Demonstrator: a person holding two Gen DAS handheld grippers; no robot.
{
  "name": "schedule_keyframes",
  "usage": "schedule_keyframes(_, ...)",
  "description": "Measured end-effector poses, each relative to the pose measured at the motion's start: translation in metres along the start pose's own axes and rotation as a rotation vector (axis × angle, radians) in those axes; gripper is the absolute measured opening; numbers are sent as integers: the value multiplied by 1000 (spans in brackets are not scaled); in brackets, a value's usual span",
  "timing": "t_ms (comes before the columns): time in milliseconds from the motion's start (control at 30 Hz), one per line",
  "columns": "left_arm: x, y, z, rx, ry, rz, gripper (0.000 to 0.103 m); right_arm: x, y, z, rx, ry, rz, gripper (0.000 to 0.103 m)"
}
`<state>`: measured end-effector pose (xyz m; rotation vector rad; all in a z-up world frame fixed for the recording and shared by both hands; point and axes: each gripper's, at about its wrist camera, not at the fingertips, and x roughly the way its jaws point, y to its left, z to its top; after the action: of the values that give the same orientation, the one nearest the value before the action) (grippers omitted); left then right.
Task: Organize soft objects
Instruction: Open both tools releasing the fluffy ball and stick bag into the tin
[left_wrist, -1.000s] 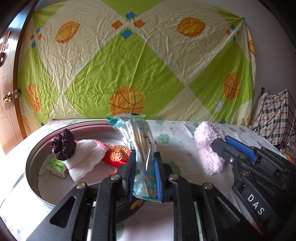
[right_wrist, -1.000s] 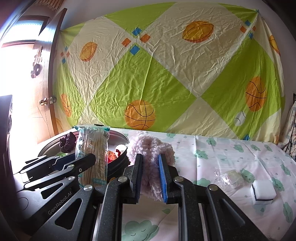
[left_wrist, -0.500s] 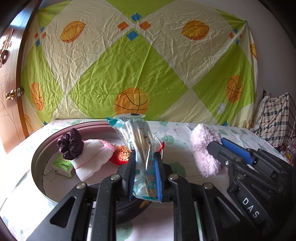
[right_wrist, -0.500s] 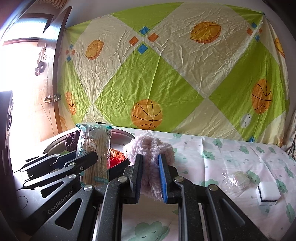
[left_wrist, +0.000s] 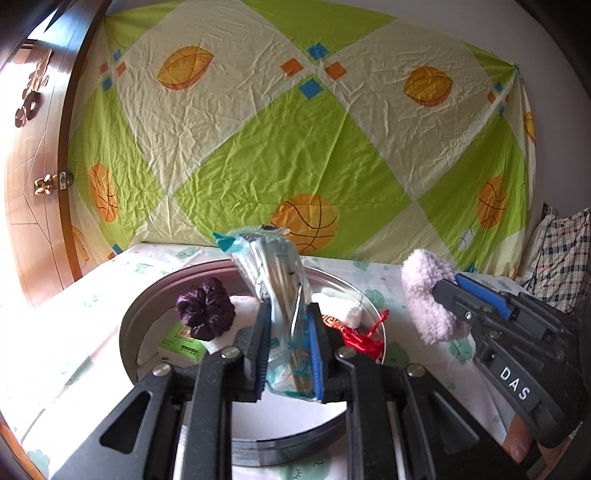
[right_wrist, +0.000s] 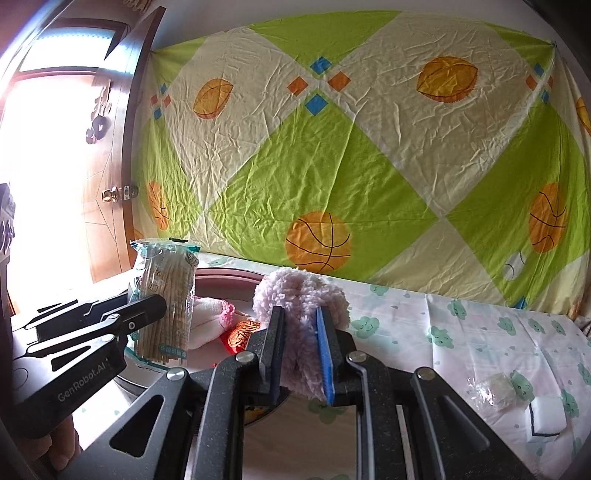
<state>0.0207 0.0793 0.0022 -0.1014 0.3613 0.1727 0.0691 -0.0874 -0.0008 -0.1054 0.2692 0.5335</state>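
My left gripper (left_wrist: 289, 350) is shut on a clear plastic packet of thin sticks (left_wrist: 275, 291), held upright over the round metal tray (left_wrist: 147, 306); the same packet (right_wrist: 166, 299) shows at the left of the right wrist view. My right gripper (right_wrist: 301, 350) is shut on a fluffy pale pink item (right_wrist: 301, 306), which appears to the right of the tray as the fluffy item (left_wrist: 424, 295) in the left wrist view. In the tray lie a dark purple scrunchie (left_wrist: 205, 314), a white knitted cloth (right_wrist: 207, 325), a red and orange charm (left_wrist: 358, 336) and a green box (left_wrist: 181, 341).
On the cloud-print sheet at the right lie a small clear-wrapped piece (right_wrist: 495, 386) and a white sponge block (right_wrist: 546, 415). A patterned cloth (right_wrist: 351, 147) hangs behind the bed. A wooden door (left_wrist: 33, 184) stands at the left, a checked bag (left_wrist: 557, 262) at the far right.
Both grippers have moved forward and slightly up with their loads still held. The tray now sits lower and more centred under the left gripper.
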Motion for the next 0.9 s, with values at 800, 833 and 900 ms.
schedule_keyframes(800, 53, 67, 31, -72, 228, 14, 17, 71, 32, 46, 5, 124, 146, 19)
schedule_keyframes(833, 54, 68, 31, -71, 232, 20, 17, 75, 32, 47, 11, 137, 152, 19)
schedule_keyframes(900, 54, 69, 30, -70, 247, 22, 17, 84, 34, 48, 17, 160, 161, 19)
